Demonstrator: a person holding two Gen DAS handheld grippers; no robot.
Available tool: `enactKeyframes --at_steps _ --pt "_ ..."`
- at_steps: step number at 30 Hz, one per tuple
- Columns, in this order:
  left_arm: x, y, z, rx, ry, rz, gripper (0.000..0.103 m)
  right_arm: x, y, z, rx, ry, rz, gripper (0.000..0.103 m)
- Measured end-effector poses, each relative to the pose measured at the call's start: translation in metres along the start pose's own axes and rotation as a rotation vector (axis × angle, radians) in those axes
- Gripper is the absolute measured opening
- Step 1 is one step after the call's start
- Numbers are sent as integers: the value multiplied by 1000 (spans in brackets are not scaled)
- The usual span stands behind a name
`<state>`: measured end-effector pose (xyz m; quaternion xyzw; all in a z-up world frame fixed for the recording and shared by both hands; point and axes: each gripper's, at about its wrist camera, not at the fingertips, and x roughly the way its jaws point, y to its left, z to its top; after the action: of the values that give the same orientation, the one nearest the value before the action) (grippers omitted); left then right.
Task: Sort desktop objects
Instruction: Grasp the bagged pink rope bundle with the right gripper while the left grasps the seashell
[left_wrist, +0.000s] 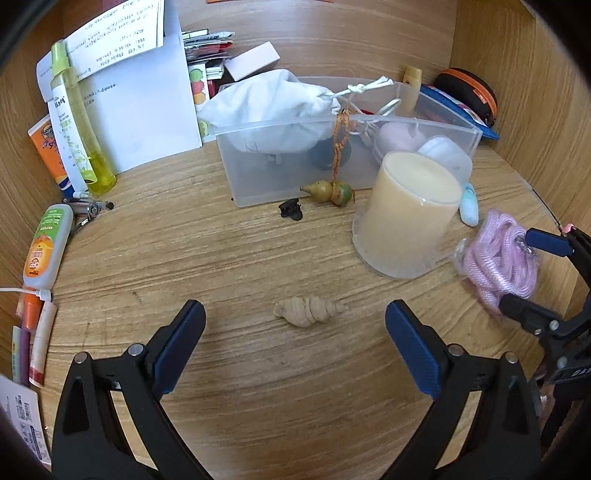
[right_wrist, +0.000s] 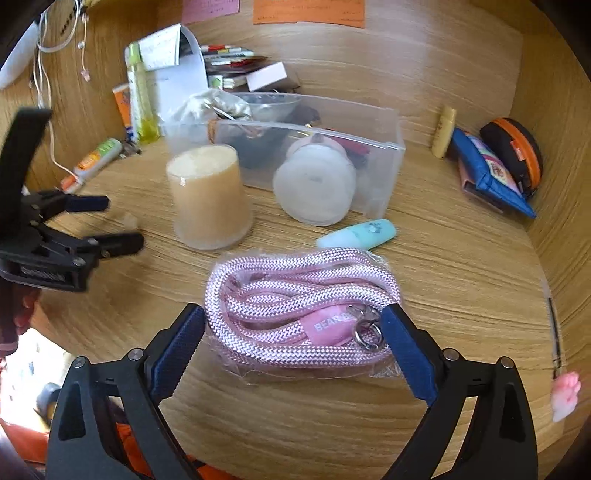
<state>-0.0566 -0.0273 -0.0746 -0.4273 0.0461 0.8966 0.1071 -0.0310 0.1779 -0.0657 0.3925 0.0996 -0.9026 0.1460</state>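
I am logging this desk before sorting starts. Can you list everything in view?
clear plastic bin: 1, translucent, back centre
white drawstring pouch: 1, in bin
candle jar: 1, cream, before bin
round lidded tub: 1, frosted white, against bin
pink rope strap: 1, bagged, right front
shell: 1, tan, front centre
gourd charm: 1, yellow-green, by bin
hair clip: 1, black
spray bottle: 1, yellow, left
zip case: 1, black-orange, right back
left tongs: open around shell
right tongs: open around strap

Wooden desk (right_wrist: 461, 258), orange note (right_wrist: 308, 13) and pink note (right_wrist: 210, 9) on back wall, white cable (right_wrist: 44, 74) hanging left
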Motion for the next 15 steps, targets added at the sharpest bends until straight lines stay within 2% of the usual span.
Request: enactKeyframes --at_steps 3,5,10,13,15 --pt "0 -1 1 -6 -11 2 93 8 2 -1 -41 10 -55 103" --pt "2 -3 2 -1 -3 6 78 13 3 0 -65 14 -92 103" --pt "6 -4 -1 1 -2 13 66 17 -9 3 -37 16 -95 103" --pt "5 -5 -1 2 -16 11 53 19 -14 3 -20 12 -88 103" --pt "4 -6 -1 5 -25 12 49 19 -16 3 -17 9 -82 103"
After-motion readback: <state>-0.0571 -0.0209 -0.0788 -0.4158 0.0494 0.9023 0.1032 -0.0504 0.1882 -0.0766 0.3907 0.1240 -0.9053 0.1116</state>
